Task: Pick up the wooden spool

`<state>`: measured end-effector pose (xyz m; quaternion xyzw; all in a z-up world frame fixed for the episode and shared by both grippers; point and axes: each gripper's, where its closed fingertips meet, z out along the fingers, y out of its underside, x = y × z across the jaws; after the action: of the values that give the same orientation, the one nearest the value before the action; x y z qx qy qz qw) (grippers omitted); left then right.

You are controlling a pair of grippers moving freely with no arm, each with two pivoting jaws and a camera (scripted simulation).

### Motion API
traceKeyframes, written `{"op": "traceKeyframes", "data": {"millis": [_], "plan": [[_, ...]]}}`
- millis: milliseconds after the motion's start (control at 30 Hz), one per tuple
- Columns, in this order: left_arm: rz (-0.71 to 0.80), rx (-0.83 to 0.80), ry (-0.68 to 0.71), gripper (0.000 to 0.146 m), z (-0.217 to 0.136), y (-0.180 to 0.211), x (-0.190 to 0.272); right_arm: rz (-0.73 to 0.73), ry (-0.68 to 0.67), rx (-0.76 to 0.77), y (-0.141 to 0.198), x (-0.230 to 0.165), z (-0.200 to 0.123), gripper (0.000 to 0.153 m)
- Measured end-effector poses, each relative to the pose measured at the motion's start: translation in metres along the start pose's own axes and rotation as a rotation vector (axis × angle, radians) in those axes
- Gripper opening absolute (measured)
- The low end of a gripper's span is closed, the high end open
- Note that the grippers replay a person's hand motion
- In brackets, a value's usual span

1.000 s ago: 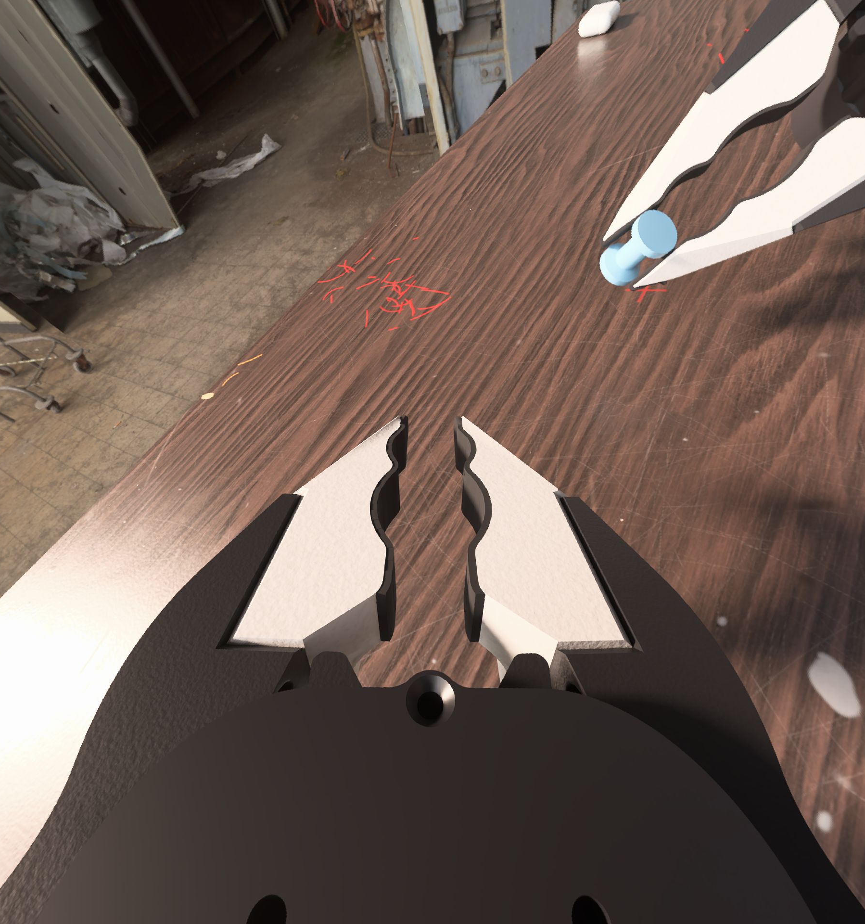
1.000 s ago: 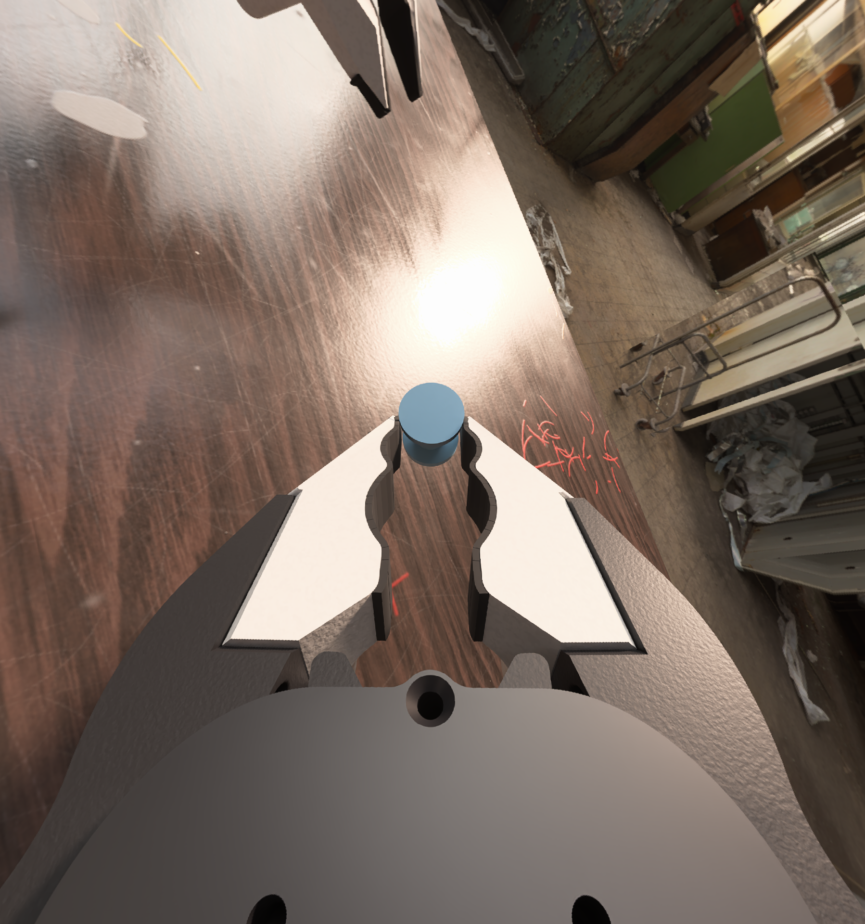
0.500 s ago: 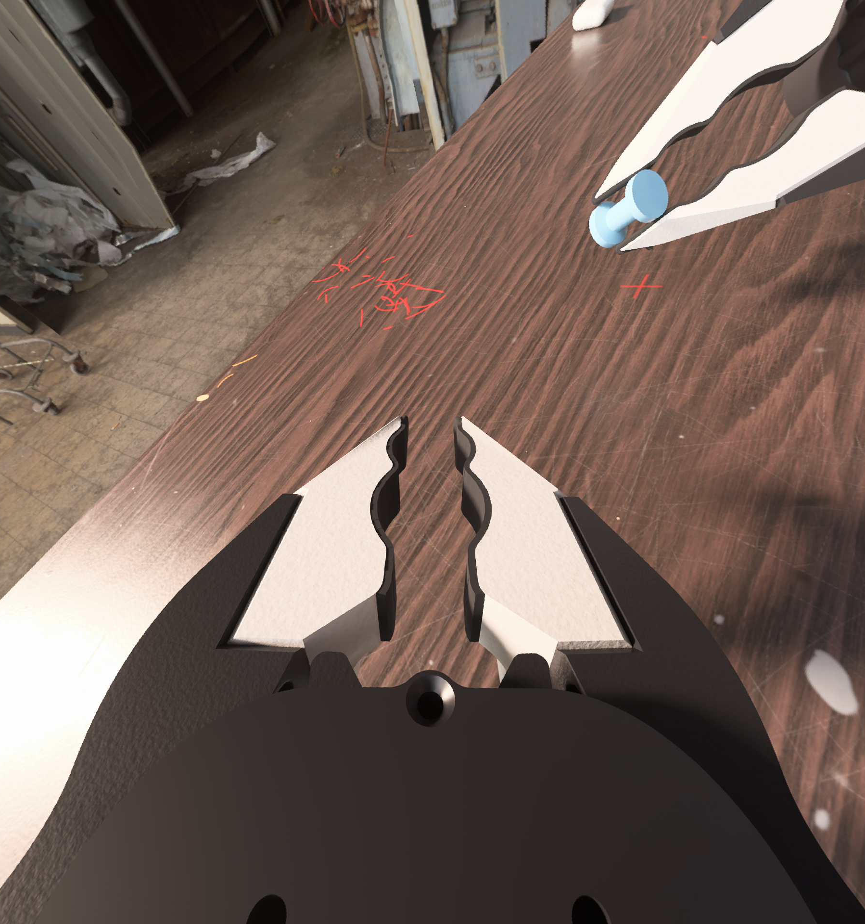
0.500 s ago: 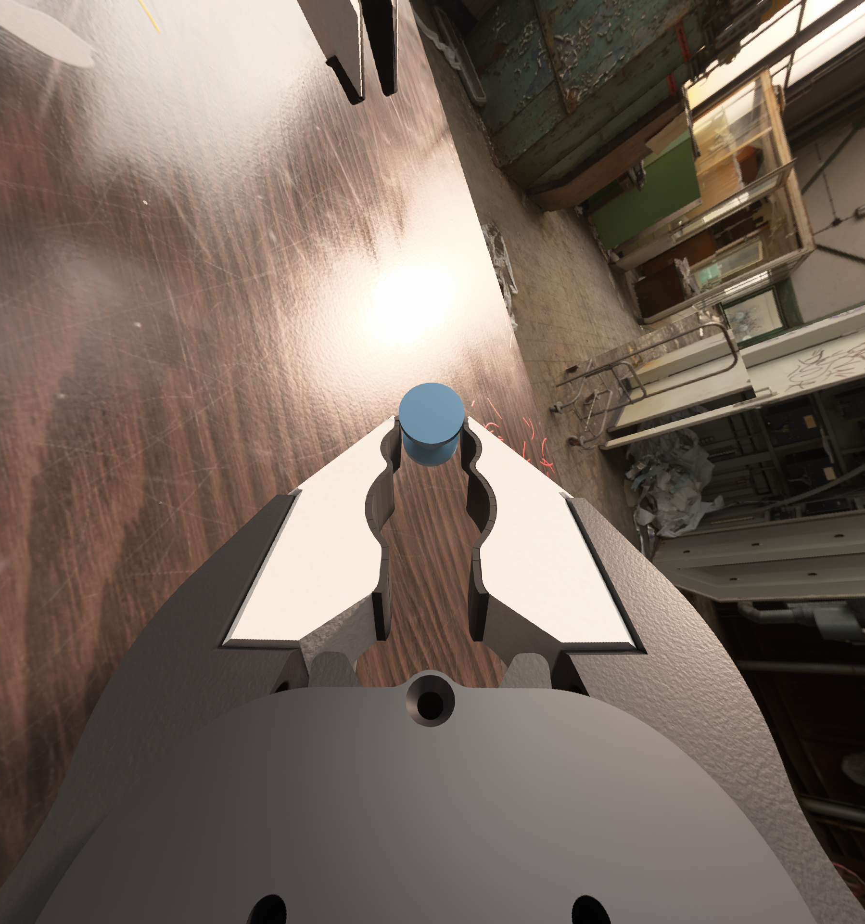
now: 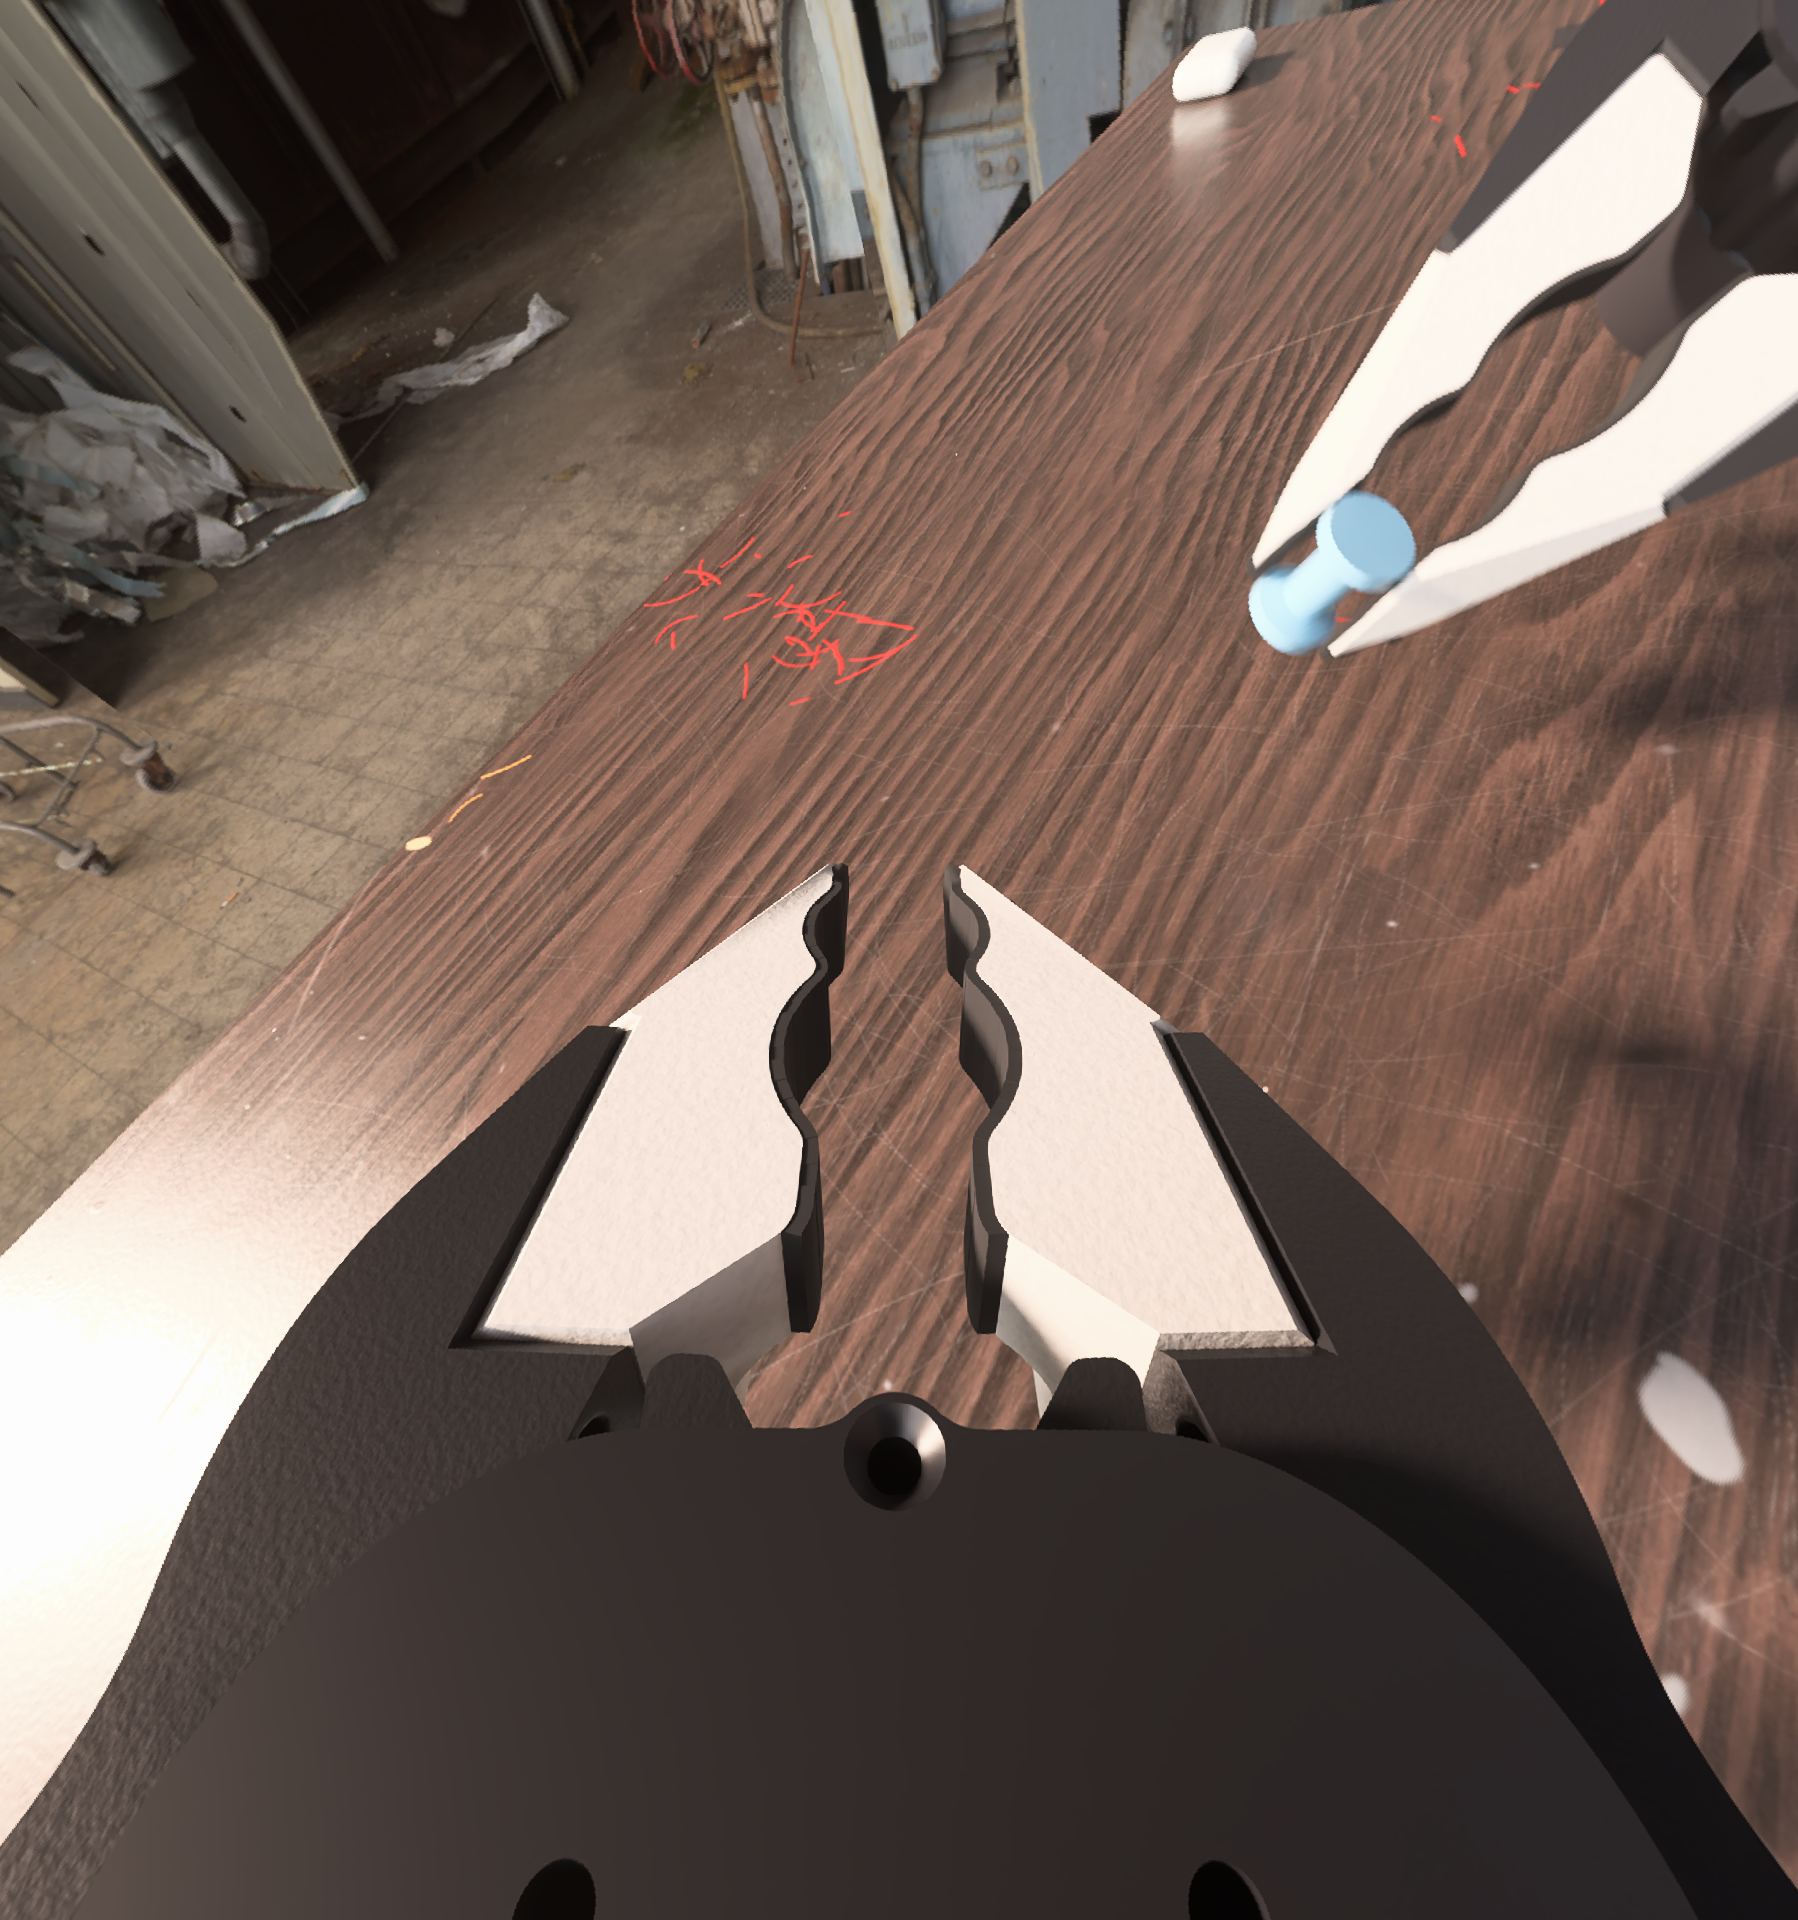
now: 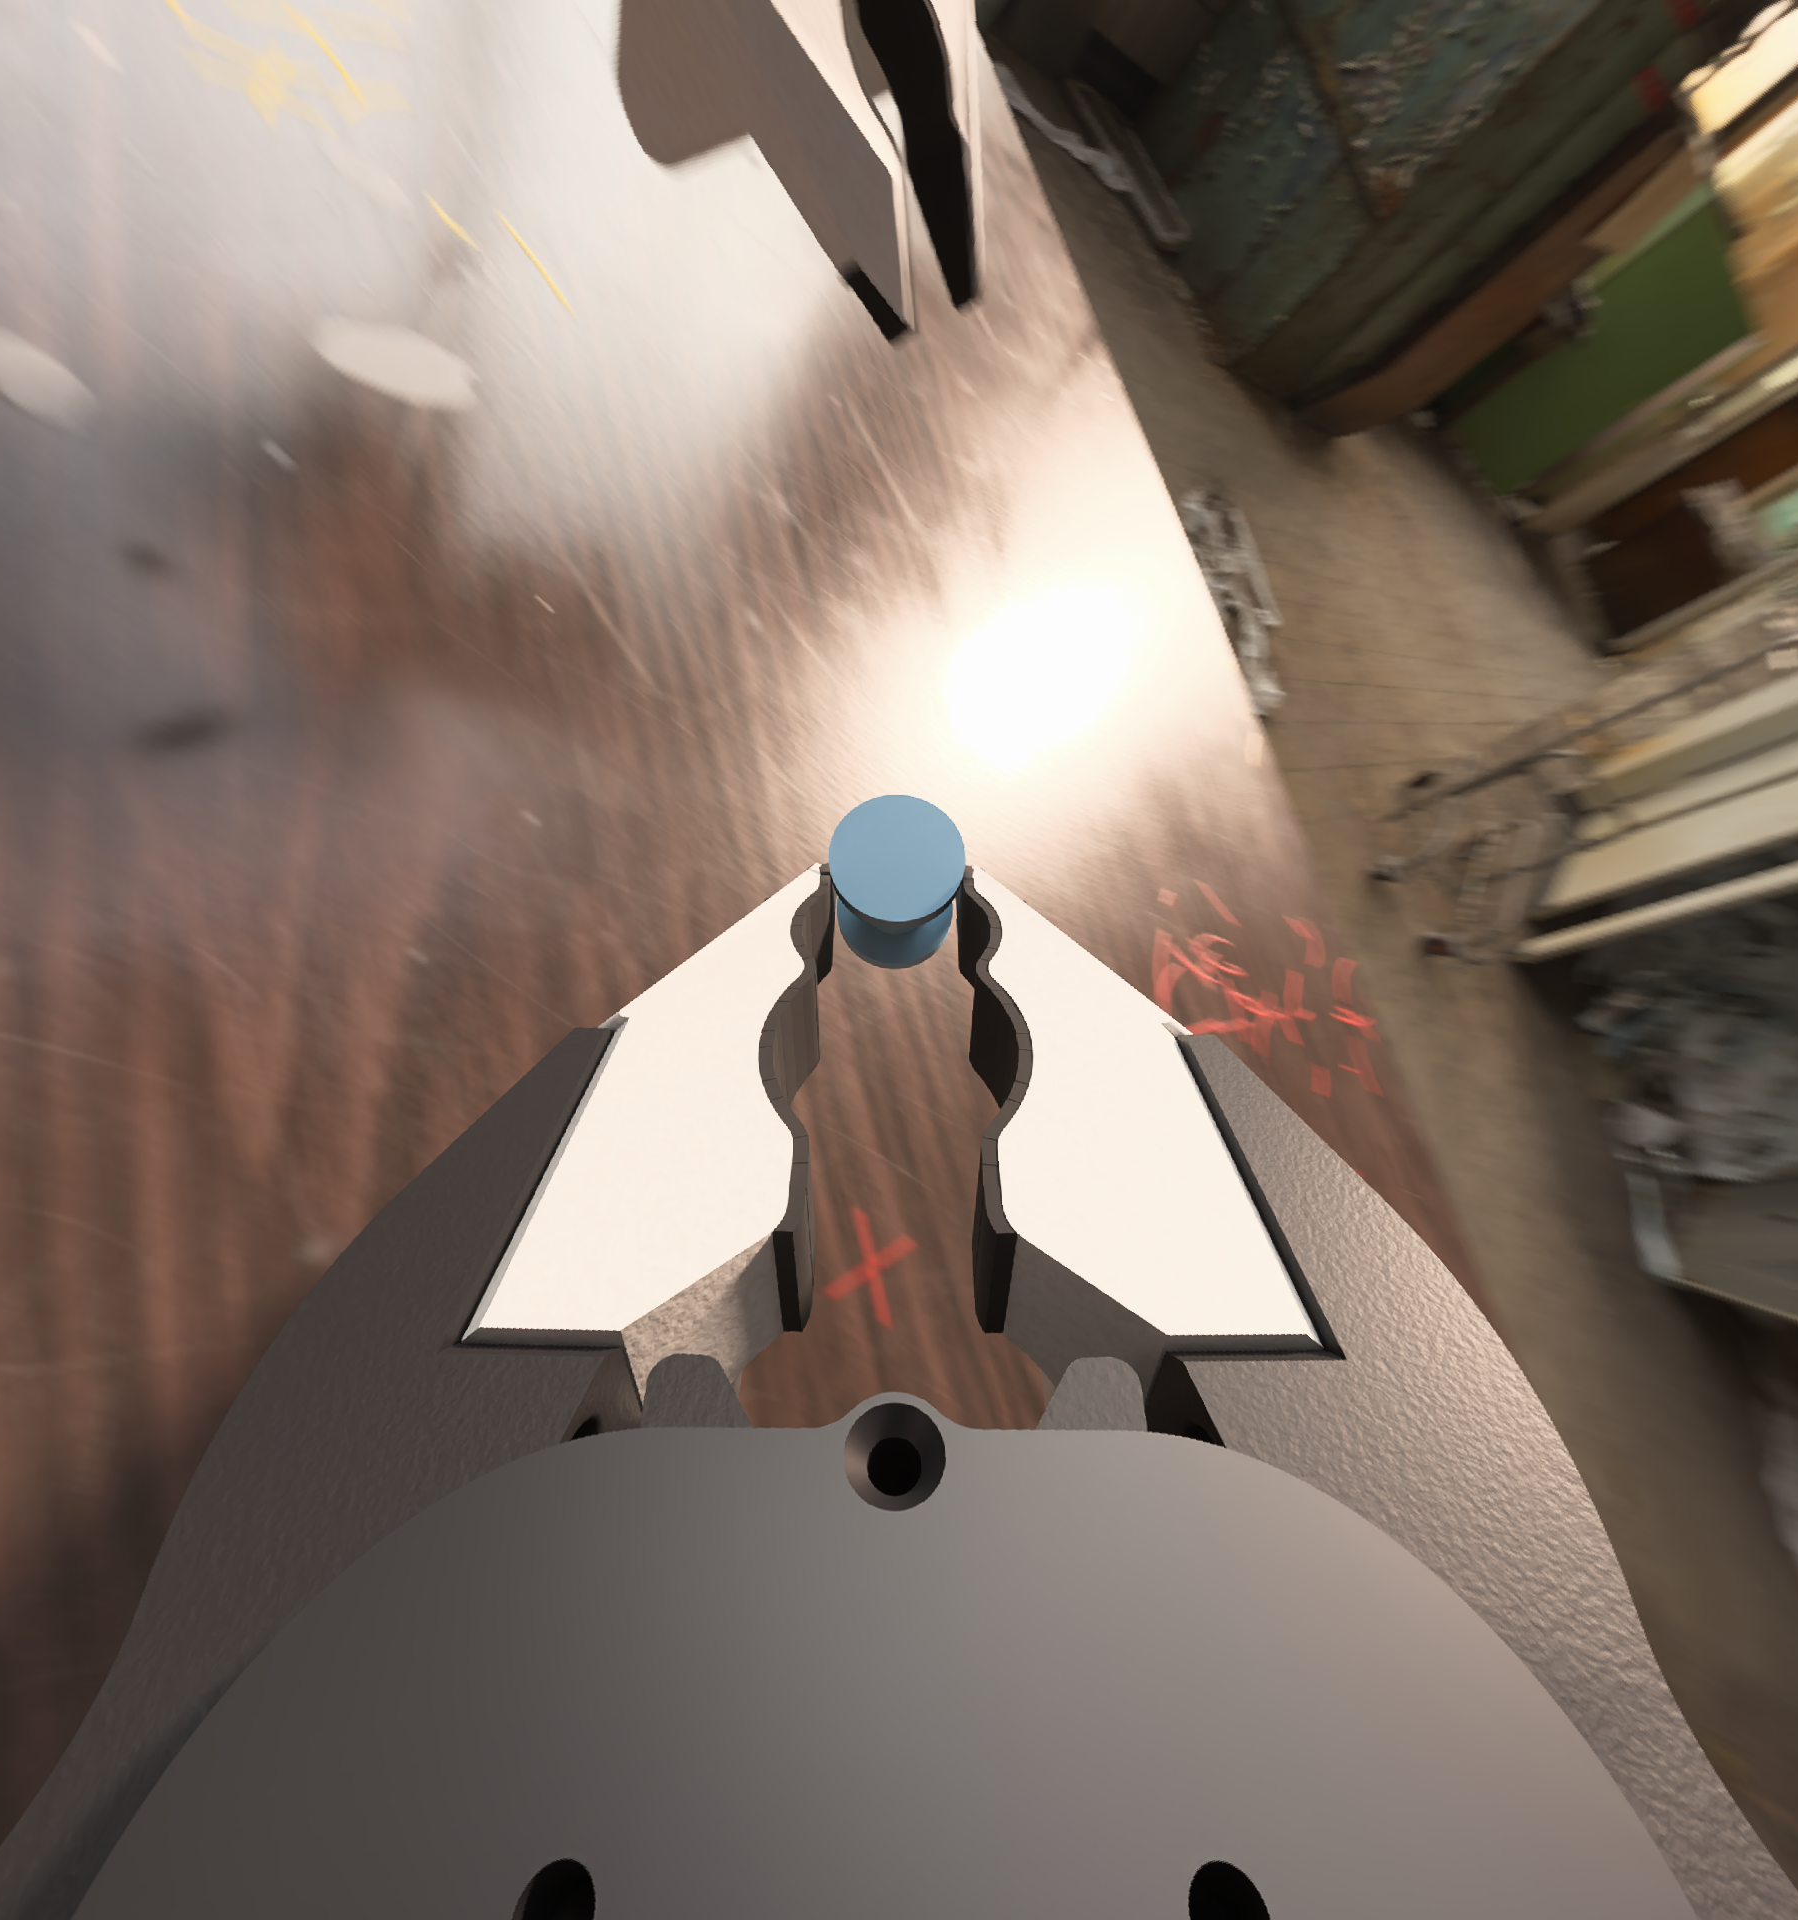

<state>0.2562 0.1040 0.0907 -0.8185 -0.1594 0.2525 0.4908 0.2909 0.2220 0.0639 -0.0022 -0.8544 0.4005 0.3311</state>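
**Spool pinched at right fingertips, above the tabletop**

My left hand-held gripper (image 5: 895,894) is hovering low over the dark wood tabletop (image 5: 1134,790), its two fingers standing a narrow gap apart and holding nothing. Ahead and to its left, red scribbles (image 5: 791,634) are marking the wood near the edge. Farther right, my right hand-held gripper (image 5: 1310,613) is reaching in from the upper corner, clamping the pale blue spool (image 5: 1331,582) at its very tips. In the right wrist view, I am seeing that spool (image 6: 895,883) end-on, its waist squeezed between the fingertips (image 6: 822,904), one flange facing me. A red cross (image 6: 871,1273) is lying on the wood below. Background is smearing with blur. A white lump (image 5: 1212,62) is sitting at the far end.
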Motion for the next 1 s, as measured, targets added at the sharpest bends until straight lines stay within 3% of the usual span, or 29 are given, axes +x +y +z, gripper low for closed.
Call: {"op": "traceKeyframes", "data": {"millis": [200,367,500,800,1000], "plan": [[-0.004,-0.012,0.008,0.018,0.000,0.002,0.001,0.274,-0.328,0.062,-0.040,-0.049,0.014,0.023],[-0.035,-0.025,0.028,0.019,-0.005,-0.006,0.004,0.273,-0.444,0.022,-0.051,-0.064,0.028,0.023],[-0.083,0.007,0.051,0.020,-0.024,-0.030,0.011,0.240,-0.481,-0.022,-0.052,-0.072,0.039,0.023],[-0.358,0.046,0.239,0.019,-0.025,0.012,0.030,0.258,-0.517,-0.073,-0.046,-0.083,0.045,0.023],[-0.318,-0.040,0.322,0.025,-0.013,0.033,0.049,0.285,-0.524,-0.074,-0.042,-0.085,0.045,0.023]]}}
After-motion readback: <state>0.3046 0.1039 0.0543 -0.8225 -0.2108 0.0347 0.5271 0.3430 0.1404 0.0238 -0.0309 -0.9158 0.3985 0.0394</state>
